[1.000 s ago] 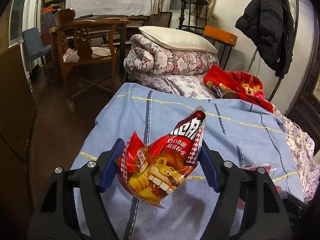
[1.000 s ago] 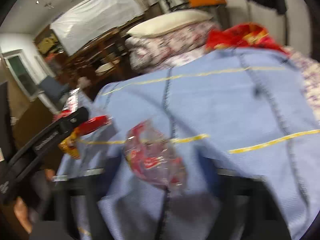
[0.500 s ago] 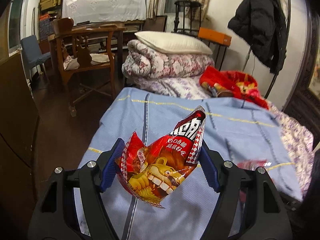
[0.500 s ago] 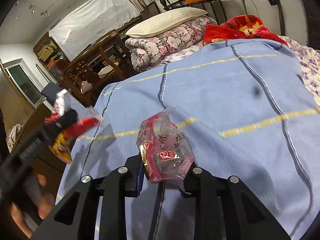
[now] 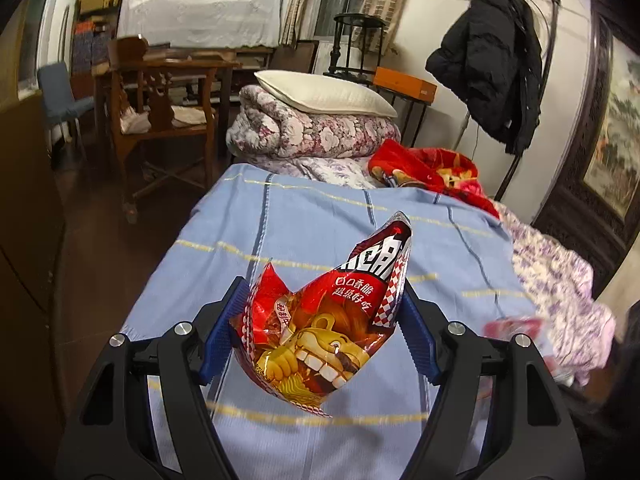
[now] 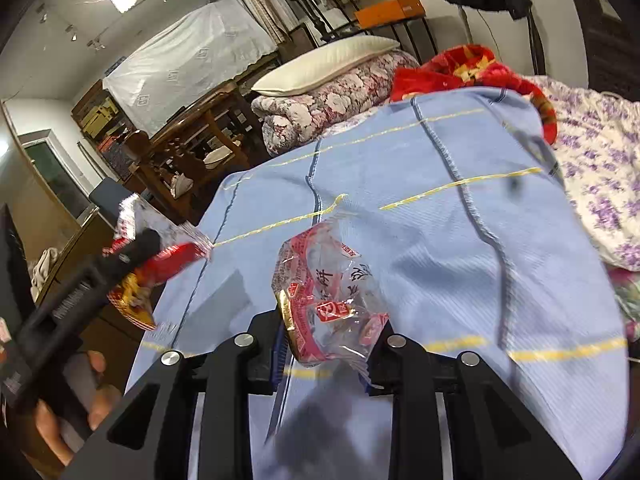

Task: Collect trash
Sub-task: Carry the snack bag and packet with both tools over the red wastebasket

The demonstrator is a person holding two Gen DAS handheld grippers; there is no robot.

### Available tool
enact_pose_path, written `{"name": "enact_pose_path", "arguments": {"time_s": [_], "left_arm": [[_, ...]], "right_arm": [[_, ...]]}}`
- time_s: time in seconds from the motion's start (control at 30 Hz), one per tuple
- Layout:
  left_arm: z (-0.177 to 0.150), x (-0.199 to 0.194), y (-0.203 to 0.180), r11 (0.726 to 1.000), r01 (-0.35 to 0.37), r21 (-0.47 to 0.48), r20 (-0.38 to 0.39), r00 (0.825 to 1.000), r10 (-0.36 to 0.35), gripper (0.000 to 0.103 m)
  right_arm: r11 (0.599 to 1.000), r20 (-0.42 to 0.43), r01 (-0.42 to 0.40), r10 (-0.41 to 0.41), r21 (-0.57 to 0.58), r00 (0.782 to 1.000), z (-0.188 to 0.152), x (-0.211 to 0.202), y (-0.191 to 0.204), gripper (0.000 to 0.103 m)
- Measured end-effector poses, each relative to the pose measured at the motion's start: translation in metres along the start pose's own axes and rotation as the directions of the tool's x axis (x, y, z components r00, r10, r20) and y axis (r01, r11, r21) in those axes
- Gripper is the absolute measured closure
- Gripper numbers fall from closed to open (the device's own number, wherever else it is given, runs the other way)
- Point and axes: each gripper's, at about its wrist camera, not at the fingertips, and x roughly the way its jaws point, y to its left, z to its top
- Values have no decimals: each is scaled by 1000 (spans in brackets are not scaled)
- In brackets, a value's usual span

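A bed carries everything here. A blue blanket (image 5: 320, 224) with yellow and dark stripes covers it below and ahead of both grippers. Past its far edge lies a folded floral quilt (image 5: 312, 136) with a white pillow (image 5: 324, 94) on top. To the far right lies a red blanket (image 5: 432, 168), and along the right side a purple-flowered sheet (image 6: 596, 160) shows.
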Motion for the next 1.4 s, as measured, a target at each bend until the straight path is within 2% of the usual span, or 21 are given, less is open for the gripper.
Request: {"name": "enact_pose_path", "arguments": {"time_s": [0.37,0.47,0.63,0.83,0.97,1.13,1.27,1.4], "left_arm": [[-73,-74,3,999,34,-28,-16,999,-34,32],[-86,-100,-9,999,48,4,-4,999,-48,32],[-87,-144,-39,995,71,69,61,995,-75,32],[-83,-216,-86,981,102,164,183,974,-132,32],[-86,-262,-121,965,124,232,245,953,-181,32],[-91,-298,-164,937,147,316,280,930,-240,32],[-98,-313,-206,900,182,396,274,912,-306,32],[-107,-310,-242,864,215,456,240,904,-352,32]], "right_arm": [[998,81,-15,20,-65,996,-32,-97,3,74],[996,96,-21,30,-90,995,-42,-122,4,74],[991,151,-21,41,-131,988,-52,-168,8,74],[983,284,-32,83,-179,955,-59,-256,9,73],[980,350,-36,105,-198,931,-66,-305,3,72],[976,416,-7,99,-217,904,-73,-355,-13,72],[977,458,30,71,-210,886,-76,-385,-34,72],[983,473,64,26,-173,881,-79,-397,-61,72]]}}
